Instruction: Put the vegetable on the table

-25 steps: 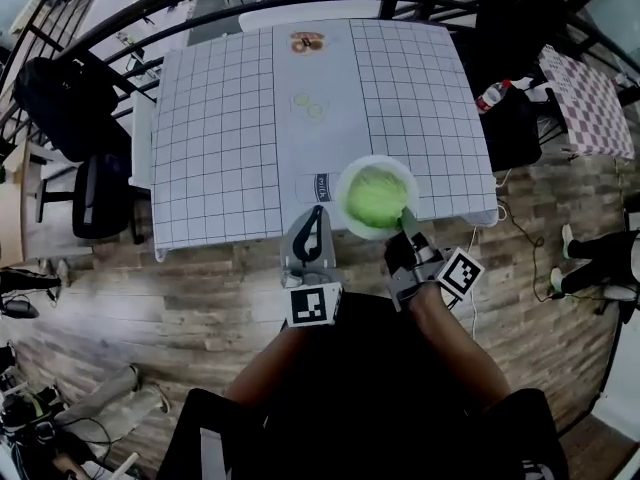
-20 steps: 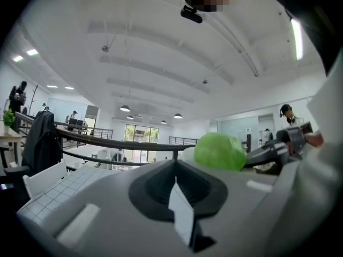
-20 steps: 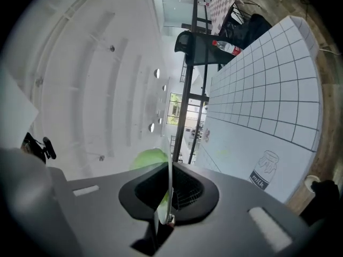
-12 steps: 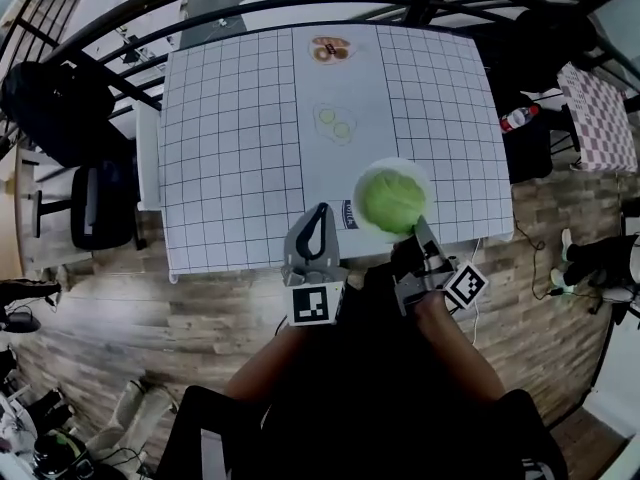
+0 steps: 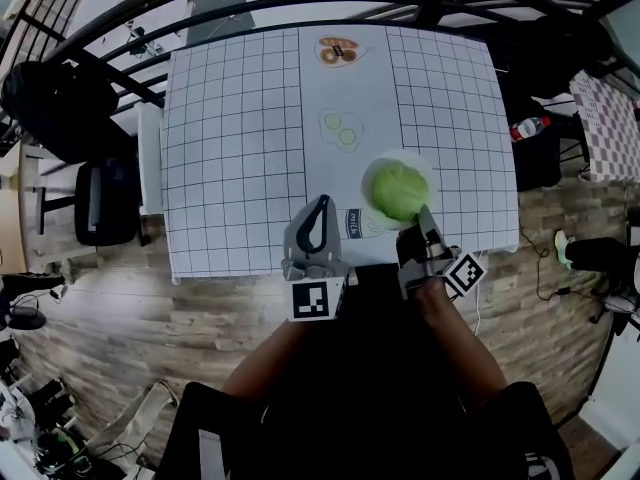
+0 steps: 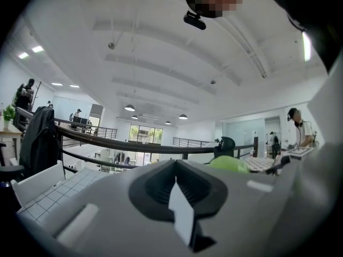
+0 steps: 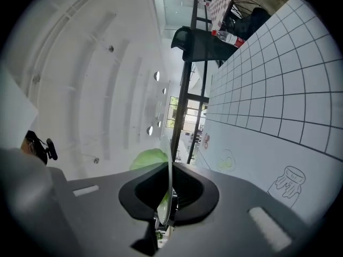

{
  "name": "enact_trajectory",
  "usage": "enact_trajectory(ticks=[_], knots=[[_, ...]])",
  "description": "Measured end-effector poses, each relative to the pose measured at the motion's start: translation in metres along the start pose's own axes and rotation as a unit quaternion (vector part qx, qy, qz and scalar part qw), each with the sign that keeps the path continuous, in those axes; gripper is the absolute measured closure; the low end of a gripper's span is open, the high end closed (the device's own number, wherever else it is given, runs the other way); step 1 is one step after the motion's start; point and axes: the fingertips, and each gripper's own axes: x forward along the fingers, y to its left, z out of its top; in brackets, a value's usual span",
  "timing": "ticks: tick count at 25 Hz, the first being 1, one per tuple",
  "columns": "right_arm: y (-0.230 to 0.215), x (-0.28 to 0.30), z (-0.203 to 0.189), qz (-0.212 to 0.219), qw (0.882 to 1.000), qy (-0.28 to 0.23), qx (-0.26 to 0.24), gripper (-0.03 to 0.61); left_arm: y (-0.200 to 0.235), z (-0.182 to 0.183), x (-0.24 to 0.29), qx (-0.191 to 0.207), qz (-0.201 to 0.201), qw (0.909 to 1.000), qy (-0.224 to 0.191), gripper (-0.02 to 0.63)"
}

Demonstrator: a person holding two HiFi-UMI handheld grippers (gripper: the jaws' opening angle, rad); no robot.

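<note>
R gripper is clamped on near rim of round white plate. The thin edge shows between its pressed jaws in right gripper view, prob. so the plate carries the load w/o touching it. Load is 1 pale green leafy vegetable, rounded, crinkled, centred on plate over near-R part of grid-printed white bench. Can't tell if plate touches bench. L gripper is pinched closed on nothing, parked just beside. Plate looks hard, glossy; bench top matte, flat.
</note>
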Motion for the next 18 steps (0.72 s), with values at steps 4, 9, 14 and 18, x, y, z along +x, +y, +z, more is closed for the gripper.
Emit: enact_trajectory(ticks=[4, 9, 14, 18], knots=[[-0.02, 0.016, 0.006, -0.003, 1.0, 0.017, -0.016, 0.566, 0.006, 0.003, 0.012, -0.003, 0.014, 0.9999, 0.004, 0.606], [-0.046, 0.035, 0.012, 0.002, 0.999, 0.034, -0.038, 0.565, 0.013, 0.006, 0.031, 0.016, 0.024, 0.9996, 0.005, 0.606], [-0.075, 0.046, 0.016, 0.008, 0.998, 0.044, -0.049, 0.566, 0.016, -0.003, 0.035, 0.018, 0.032, 0.9992, 0.017, 0.606], [-0.104, 0.055, 0.016, -0.008, 0.997, 0.054, -0.06, 0.56, 0.018, -0.007, 0.04, 0.023, 0.034, 0.9988, 0.026, 0.606]])
